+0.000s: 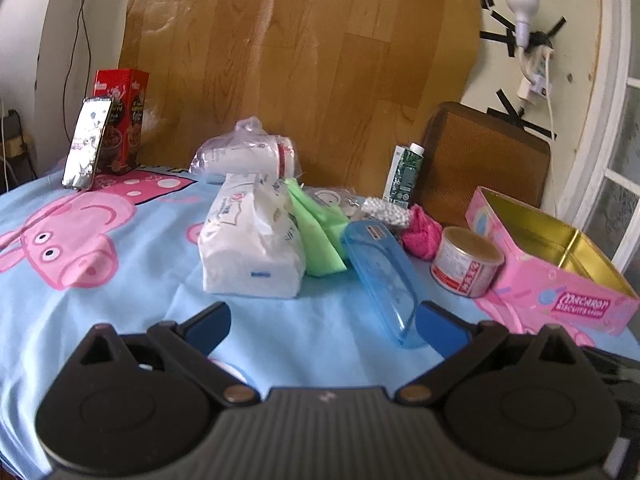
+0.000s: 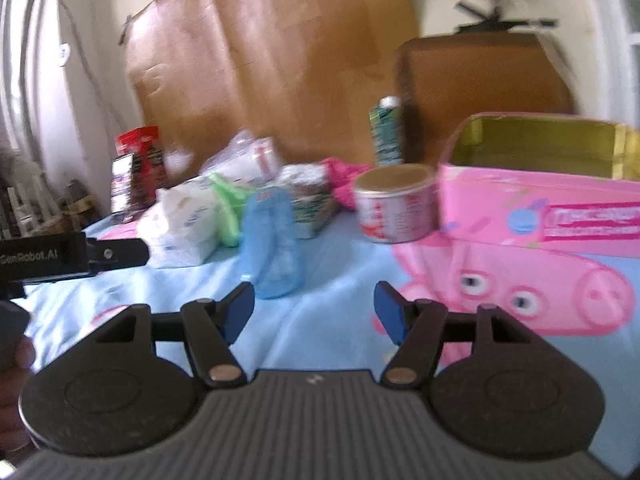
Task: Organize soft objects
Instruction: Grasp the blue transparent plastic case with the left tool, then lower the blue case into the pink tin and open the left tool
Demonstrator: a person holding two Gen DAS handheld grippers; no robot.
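Note:
A white tissue pack (image 1: 252, 248) lies mid-table on the blue cartoon cloth (image 1: 120, 312), with a green cloth (image 1: 318, 232) against its right side and a pink knit piece (image 1: 422, 236) further right. A clear bag of white items (image 1: 244, 154) sits behind. My left gripper (image 1: 324, 326) is open and empty, in front of the pack. My right gripper (image 2: 314, 312) is open and empty, short of the blue plastic lid (image 2: 272, 240). The right view, which is blurred, shows the tissue pack (image 2: 180, 220), green cloth (image 2: 228, 208) and pink knit (image 2: 344, 180).
An open pink tin box (image 1: 552, 276) stands at the right, a round can (image 1: 466, 260) beside it. A blue plastic lid (image 1: 384, 280), a green carton (image 1: 404, 176), a red box (image 1: 120, 116) and a foil pack (image 1: 88, 144) stand around. The left gripper body (image 2: 72, 256) shows at left.

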